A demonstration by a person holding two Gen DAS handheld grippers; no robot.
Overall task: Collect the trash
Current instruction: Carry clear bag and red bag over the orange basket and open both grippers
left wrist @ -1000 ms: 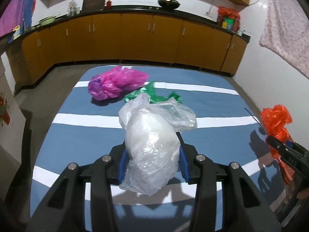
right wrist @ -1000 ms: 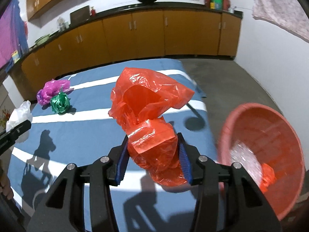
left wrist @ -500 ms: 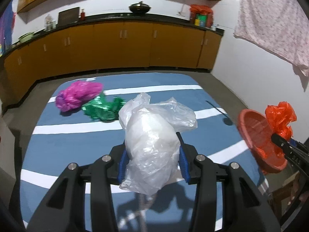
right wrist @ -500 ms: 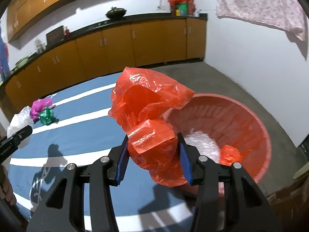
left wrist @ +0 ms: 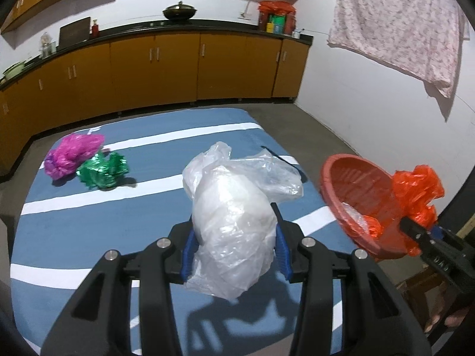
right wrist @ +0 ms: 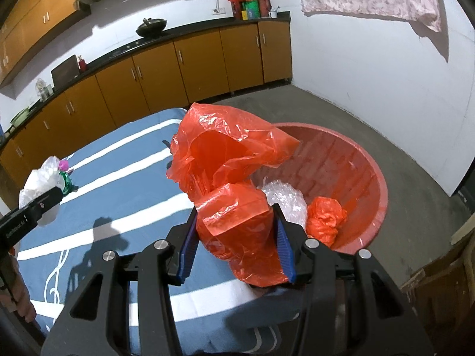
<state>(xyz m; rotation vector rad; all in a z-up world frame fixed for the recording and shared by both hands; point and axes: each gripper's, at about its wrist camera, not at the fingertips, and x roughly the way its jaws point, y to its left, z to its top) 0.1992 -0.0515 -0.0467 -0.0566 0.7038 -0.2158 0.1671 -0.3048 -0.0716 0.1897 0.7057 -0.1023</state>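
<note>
My left gripper (left wrist: 234, 237) is shut on a clear white plastic bag (left wrist: 234, 207) and holds it above the blue striped mat (left wrist: 89, 237). My right gripper (right wrist: 236, 241) is shut on a crumpled orange plastic bag (right wrist: 228, 178), held just left of the red basin (right wrist: 350, 160). The basin holds a bubble-wrap piece (right wrist: 285, 201) and a small orange wad (right wrist: 325, 219). In the left wrist view the basin (left wrist: 350, 184) is at the right, with the orange bag (left wrist: 415, 190) over its rim. A pink bag (left wrist: 74, 154) and a green foil wad (left wrist: 104, 172) lie on the mat's far left.
Orange kitchen cabinets (left wrist: 178, 68) line the far wall under a black counter. A white wall with a hanging floral cloth (left wrist: 400, 23) stands at the right. Bare concrete floor (right wrist: 386, 136) surrounds the basin. Wooden furniture (right wrist: 439, 290) shows at the lower right.
Both grippers have swung right toward the red basin, each with its bag. The basin has grown larger and nearer in both views; the pink and green trash has shifted left.
</note>
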